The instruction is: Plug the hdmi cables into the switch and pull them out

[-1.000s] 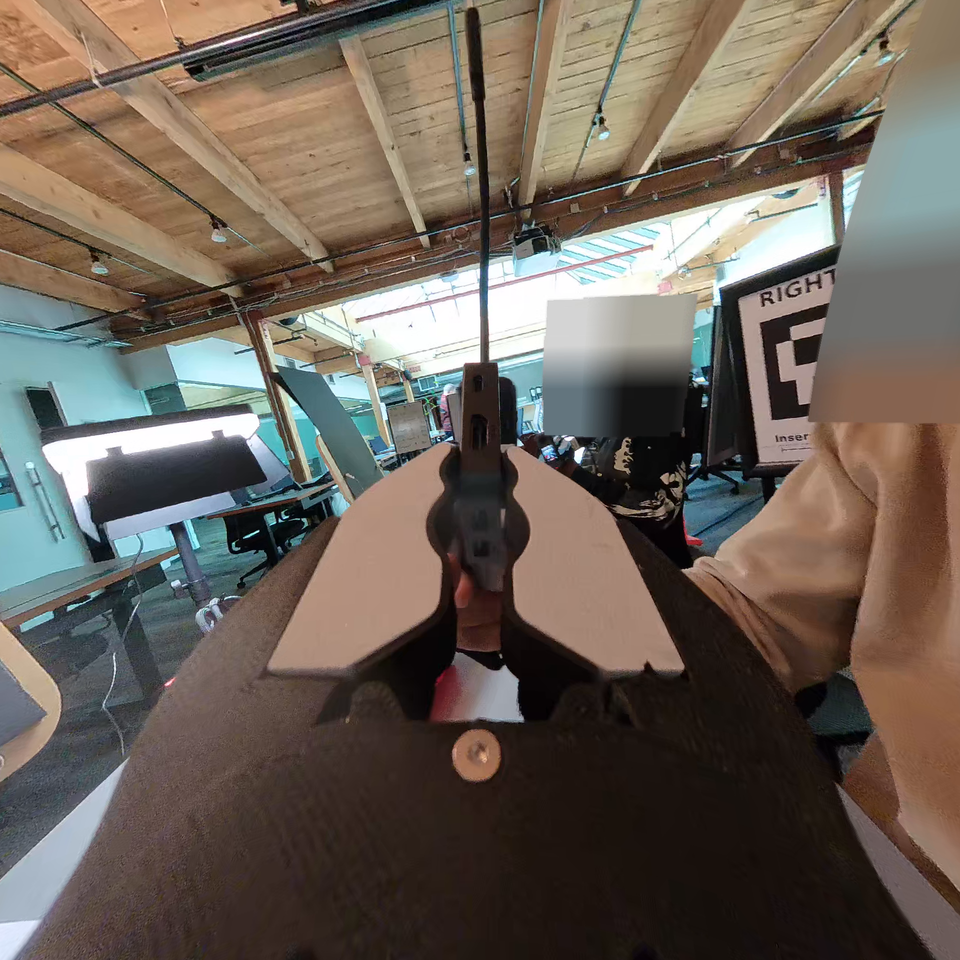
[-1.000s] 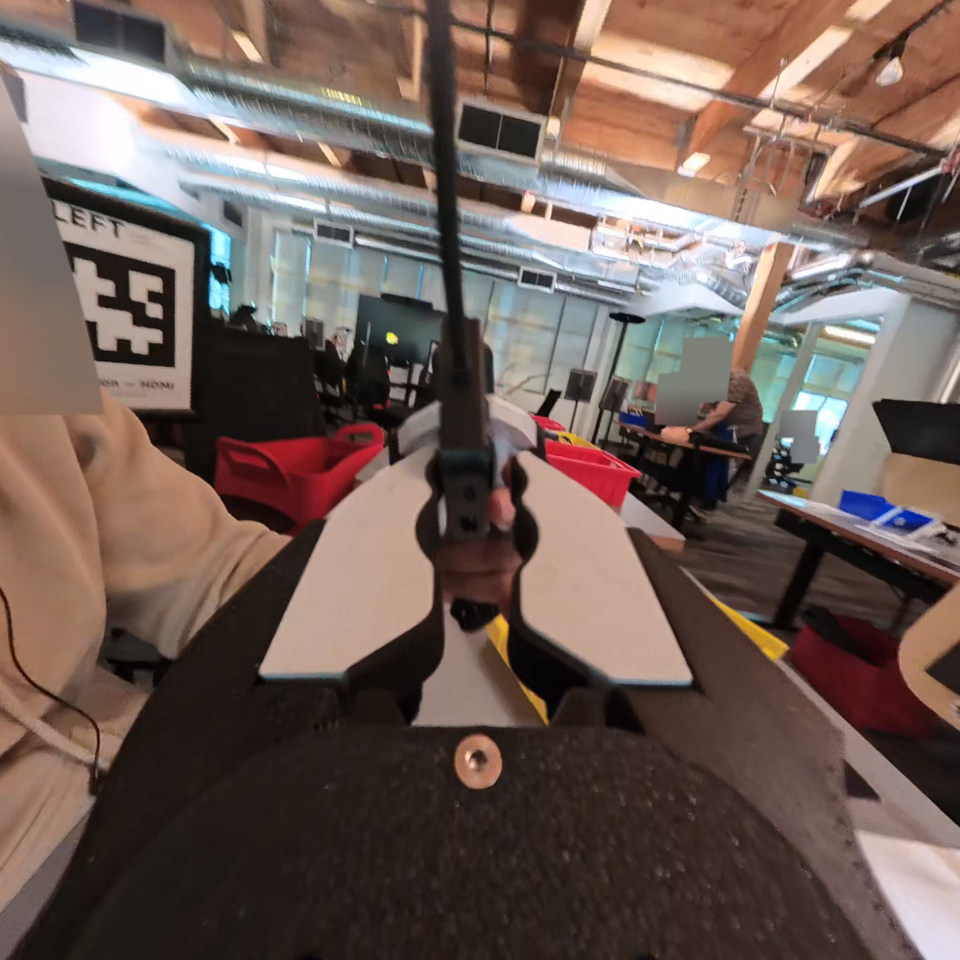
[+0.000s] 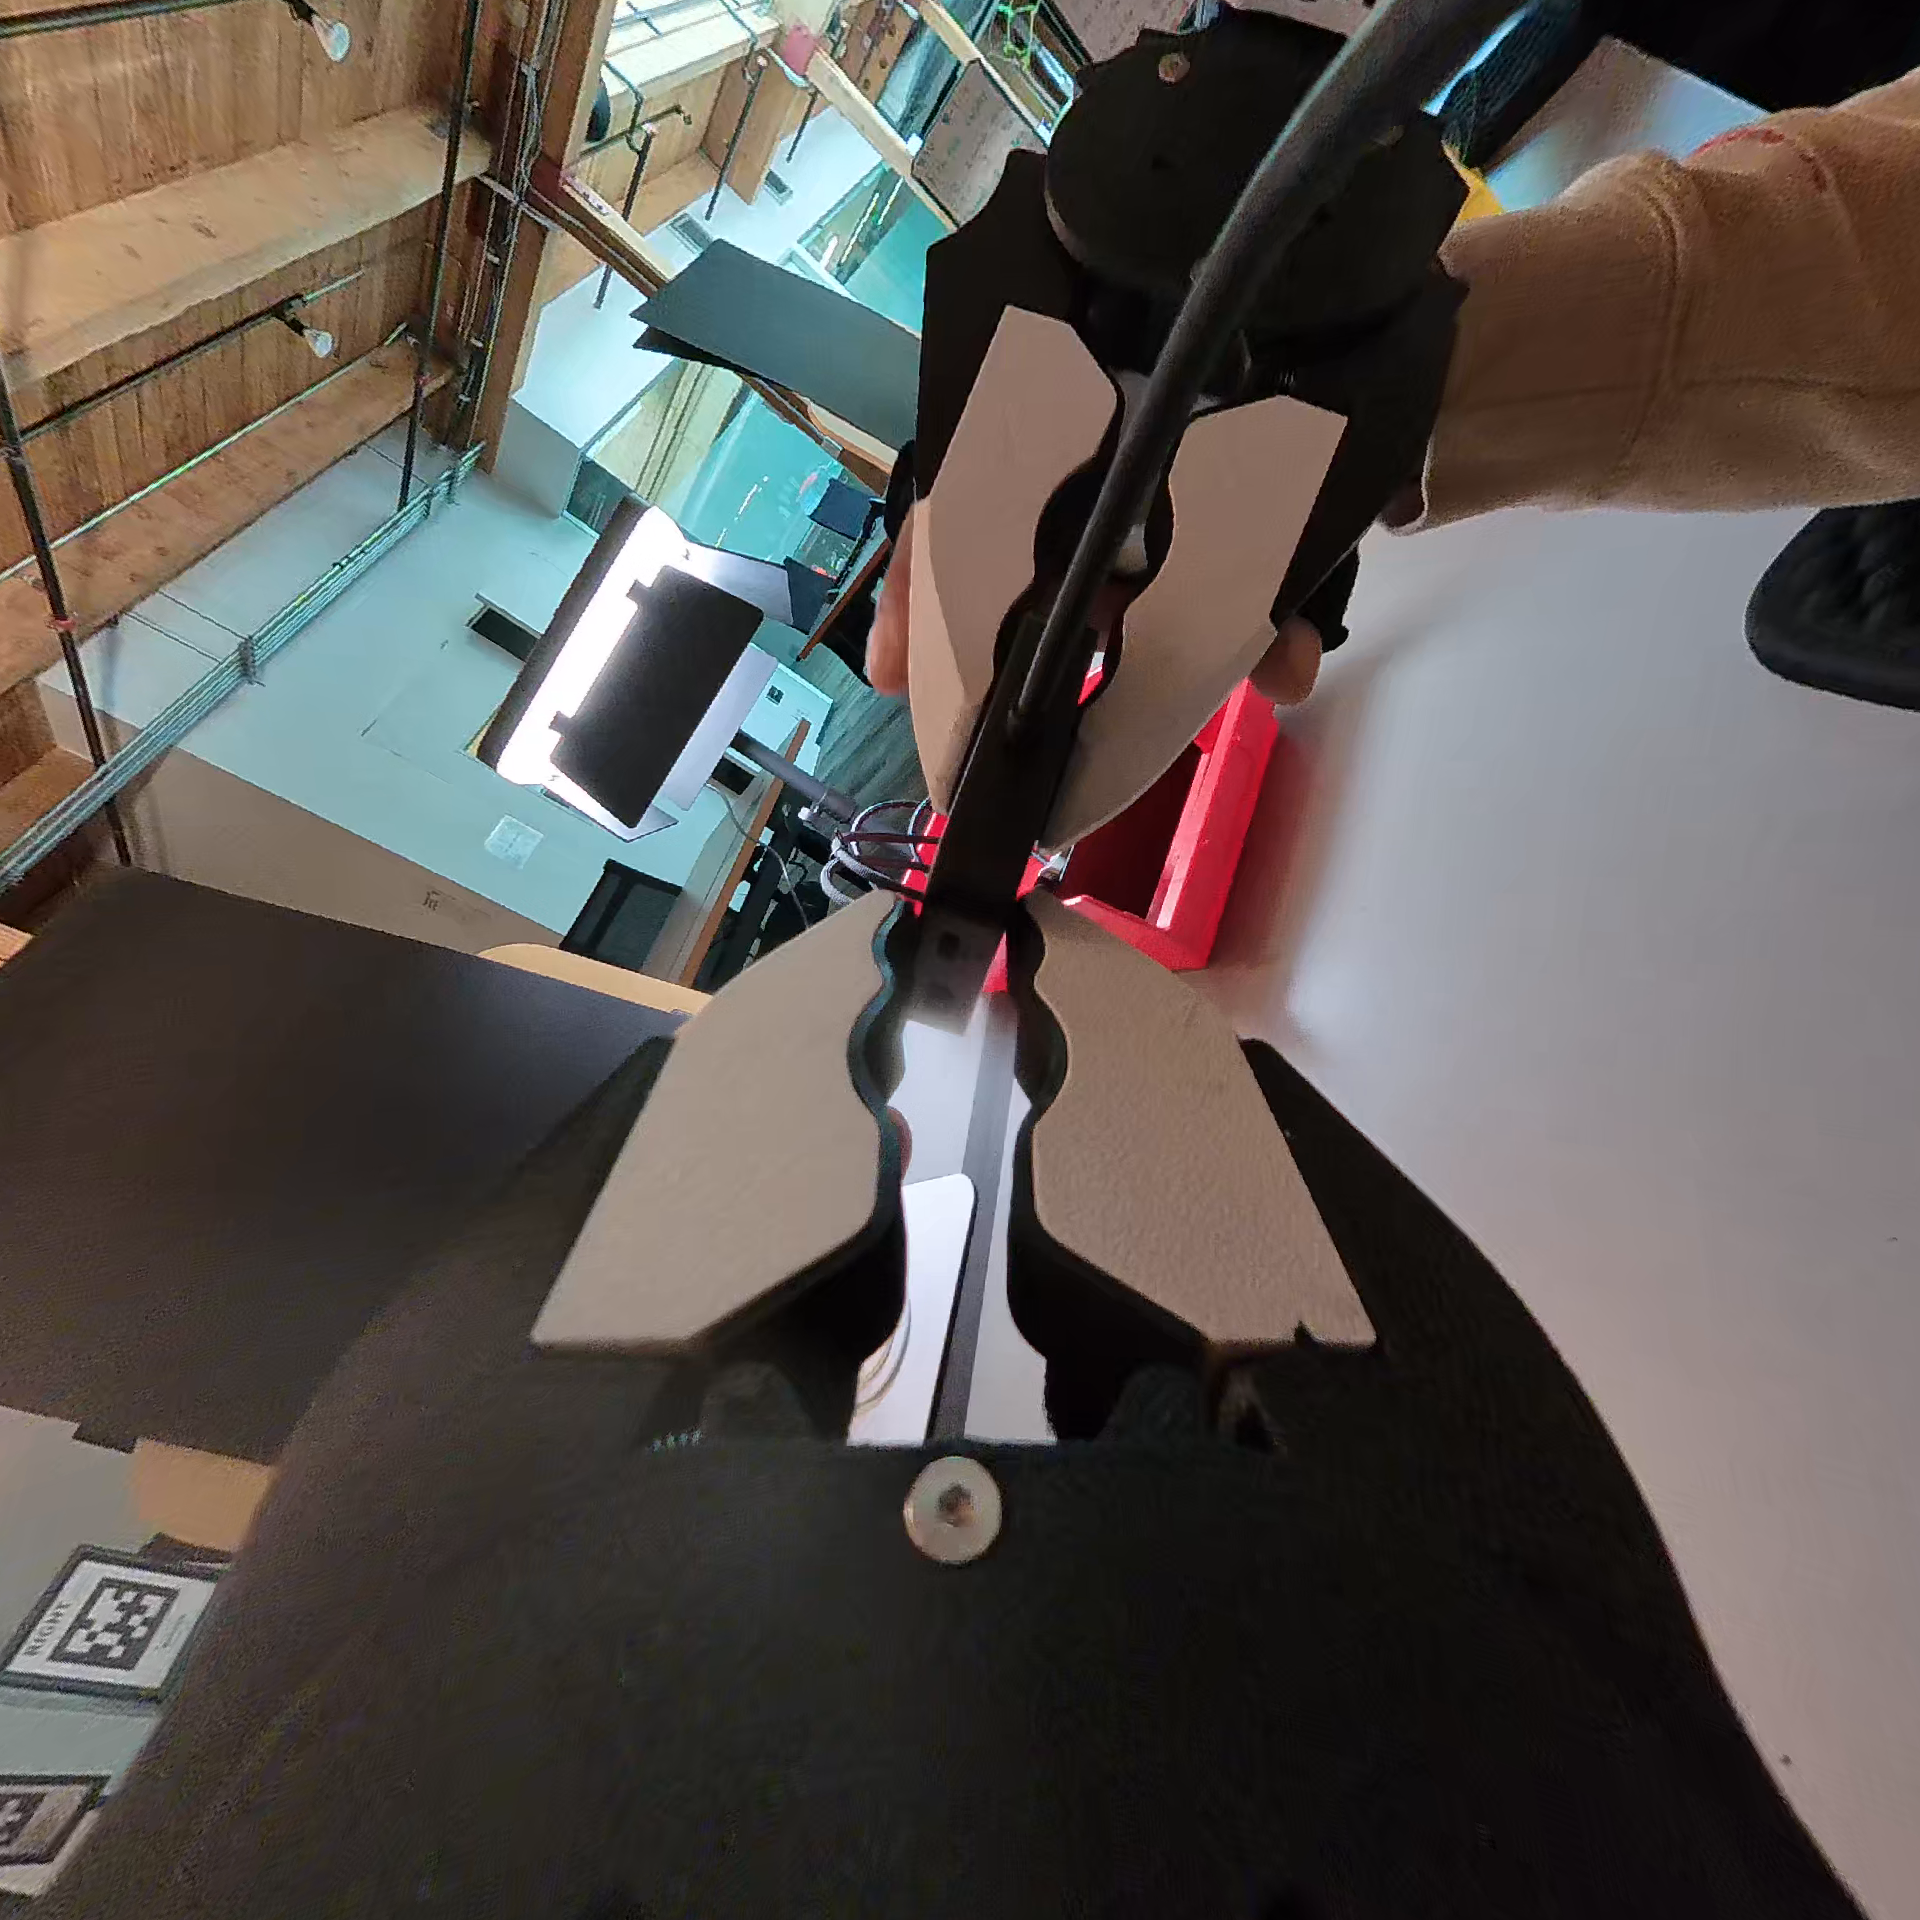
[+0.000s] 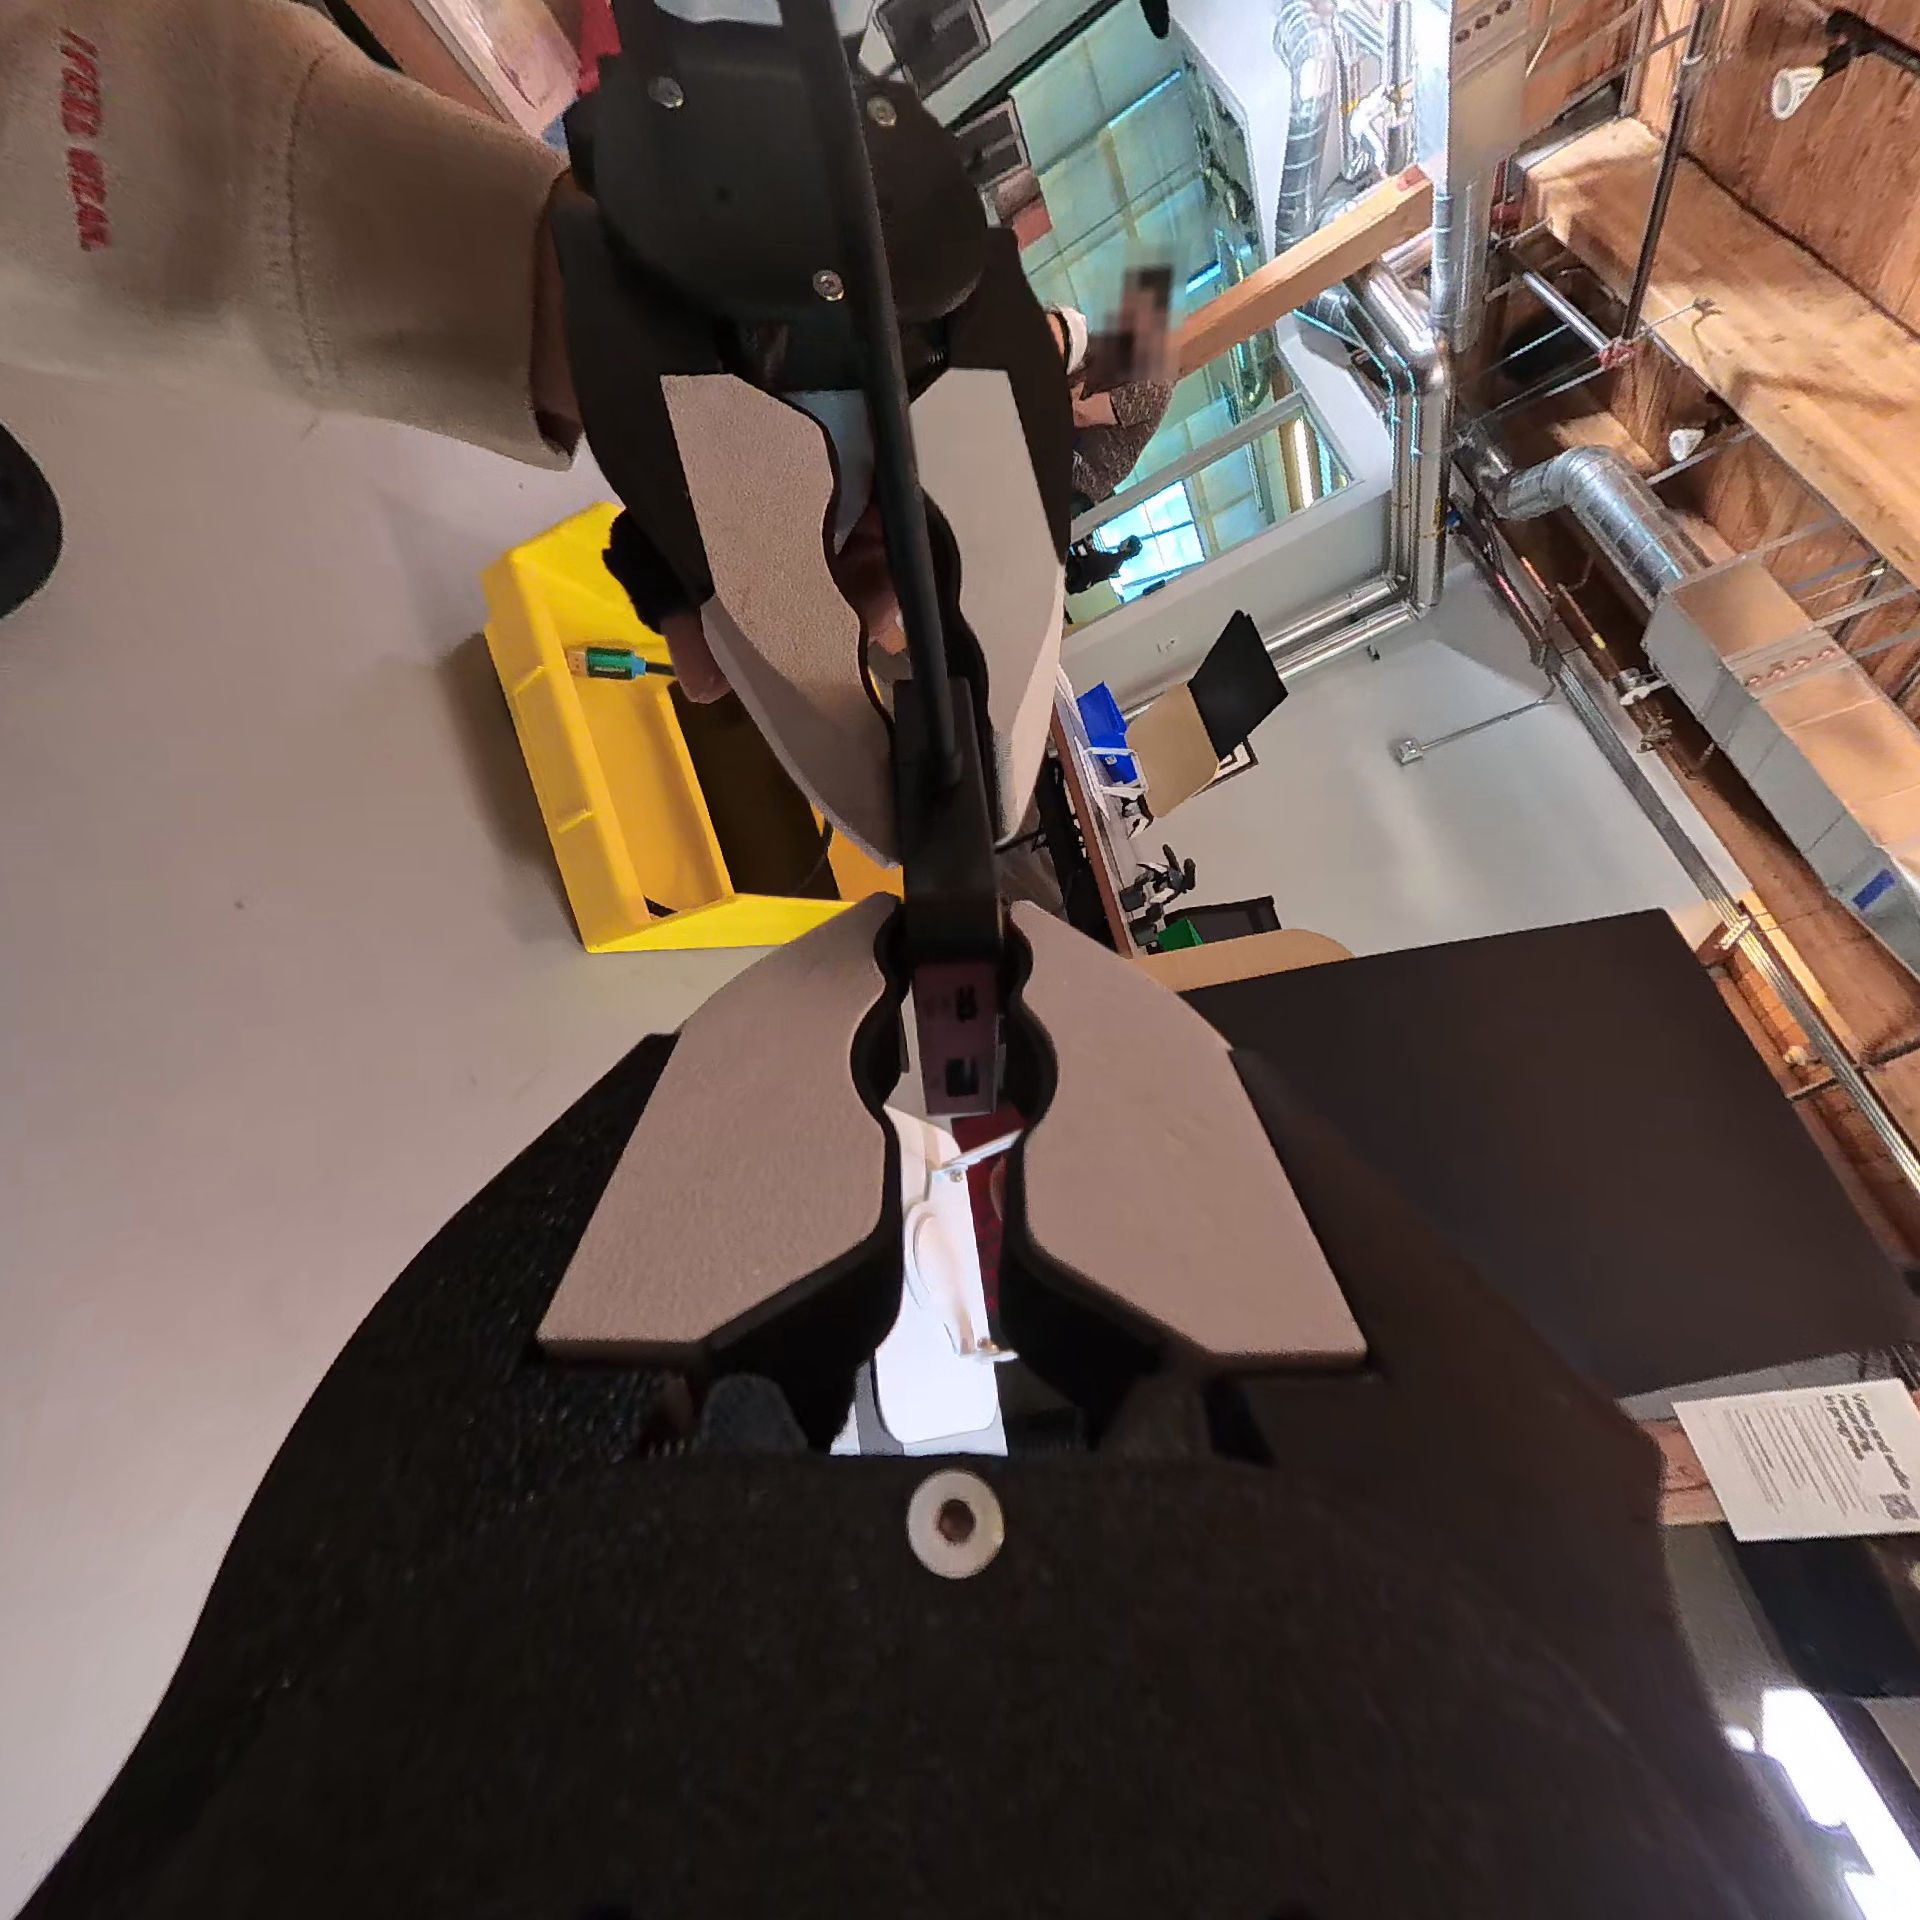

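Both tools meet tip to tip above white counter [image 3: 1558, 1039]. Left tool [image 3: 951, 971] clamps switch [image 3: 951, 961]; right tool [image 4: 951, 977] clamps its far end. HDMI cable [image 3: 1174, 395] apparently plugged in; extraction remains. Spare green plug [image 4: 608, 662] inside yellow bin [image 4: 623, 790].

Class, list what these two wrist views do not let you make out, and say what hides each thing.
- Switch: not identifiable in either view. The left gripper and right gripper are each shut on a plug, covering any joint.
- Cable: in the left wrist view, the top edge cuts off its far end.
- Yellow bin: in the right wrist view, the left gripper hides part of its inside.
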`<state>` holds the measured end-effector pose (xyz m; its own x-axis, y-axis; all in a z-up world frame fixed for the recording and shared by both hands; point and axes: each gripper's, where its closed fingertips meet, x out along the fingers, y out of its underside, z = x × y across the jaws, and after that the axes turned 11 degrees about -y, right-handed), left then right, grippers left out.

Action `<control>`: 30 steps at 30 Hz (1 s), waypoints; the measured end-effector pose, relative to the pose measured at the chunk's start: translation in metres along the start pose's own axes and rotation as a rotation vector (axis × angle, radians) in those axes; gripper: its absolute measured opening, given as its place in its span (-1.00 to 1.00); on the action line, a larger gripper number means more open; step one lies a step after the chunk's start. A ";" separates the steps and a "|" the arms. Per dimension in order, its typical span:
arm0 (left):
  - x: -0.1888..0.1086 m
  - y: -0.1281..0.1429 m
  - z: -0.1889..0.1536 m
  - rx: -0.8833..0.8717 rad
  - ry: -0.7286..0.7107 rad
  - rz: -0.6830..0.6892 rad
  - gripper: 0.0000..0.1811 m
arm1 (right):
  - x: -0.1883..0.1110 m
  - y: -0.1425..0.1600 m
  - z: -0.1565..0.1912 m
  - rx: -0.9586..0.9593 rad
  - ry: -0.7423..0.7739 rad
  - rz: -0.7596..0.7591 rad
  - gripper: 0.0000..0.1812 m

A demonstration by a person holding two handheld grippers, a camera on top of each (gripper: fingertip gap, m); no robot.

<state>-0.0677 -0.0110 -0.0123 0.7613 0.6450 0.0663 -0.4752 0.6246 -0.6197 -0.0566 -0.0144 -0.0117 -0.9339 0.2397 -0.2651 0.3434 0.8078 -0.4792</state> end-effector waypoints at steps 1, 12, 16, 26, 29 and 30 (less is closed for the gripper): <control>-0.001 0.001 0.000 0.009 0.002 0.004 -0.81 | 0.000 -0.001 0.001 -0.005 -0.002 -0.002 -0.83; -0.005 0.009 0.010 -0.123 -0.001 0.082 -0.73 | 0.005 0.007 0.001 0.009 -0.003 0.016 -0.85; -0.030 0.051 0.058 -0.281 -0.157 0.226 -0.70 | -0.013 0.027 -0.018 0.120 0.049 -0.019 -0.85; -0.129 0.277 0.096 -0.560 -0.562 1.058 -0.73 | -0.042 0.068 -0.046 0.271 0.174 -0.044 -0.85; -0.163 0.304 0.095 -0.522 -0.597 1.221 -0.69 | -0.041 0.072 -0.046 0.285 0.169 -0.036 -0.85; -0.170 0.310 0.091 -0.527 -0.584 1.251 -0.67 | -0.040 0.074 -0.046 0.291 0.167 -0.038 -0.85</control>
<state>-0.3847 0.1136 -0.1443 -0.3550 0.7935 -0.4943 -0.3654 -0.6044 -0.7080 0.0012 0.0603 0.0019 -0.9416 0.3170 -0.1135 0.2997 0.6356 -0.7115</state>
